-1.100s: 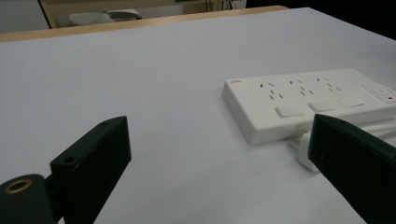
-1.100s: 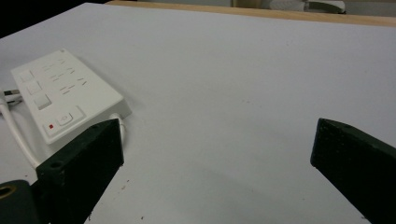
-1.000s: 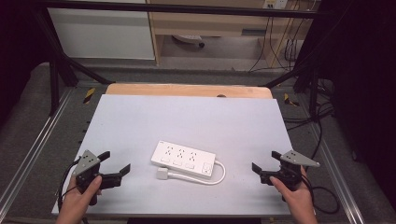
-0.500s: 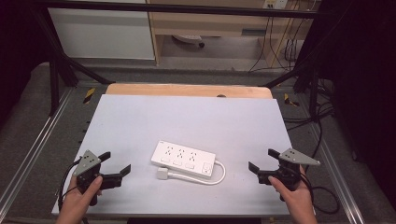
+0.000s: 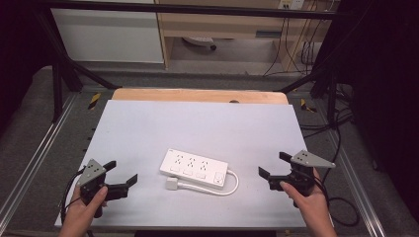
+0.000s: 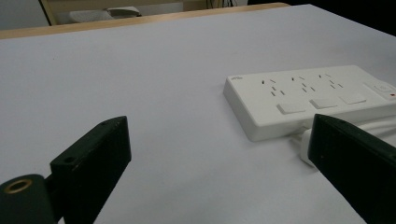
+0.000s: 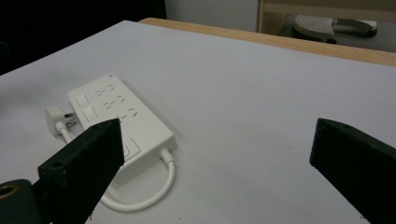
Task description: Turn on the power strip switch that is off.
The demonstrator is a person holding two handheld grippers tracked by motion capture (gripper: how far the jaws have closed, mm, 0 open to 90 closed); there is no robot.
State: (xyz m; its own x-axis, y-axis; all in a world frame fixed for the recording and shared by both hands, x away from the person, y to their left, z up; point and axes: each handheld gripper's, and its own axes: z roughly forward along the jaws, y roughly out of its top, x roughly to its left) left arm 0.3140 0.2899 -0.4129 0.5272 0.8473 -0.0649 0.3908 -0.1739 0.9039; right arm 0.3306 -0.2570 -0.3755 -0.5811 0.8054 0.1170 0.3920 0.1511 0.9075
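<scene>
While both of my hands rest at the near edge of the tabletop (image 5: 197, 123), the white power strip (image 5: 193, 169) lies flat between them, slightly nearer centre, untouched. Its short cord (image 5: 225, 190) loops round the right end and back along the near side to the plug (image 5: 171, 183), which lies just beside the strip. My left hand-held gripper (image 5: 121, 174) has its jaws spread wide, holding nothing, pointed toward the strip. My right hand-held gripper (image 5: 273, 165) likewise stands wide apart and empty, near the cord loop.
</scene>
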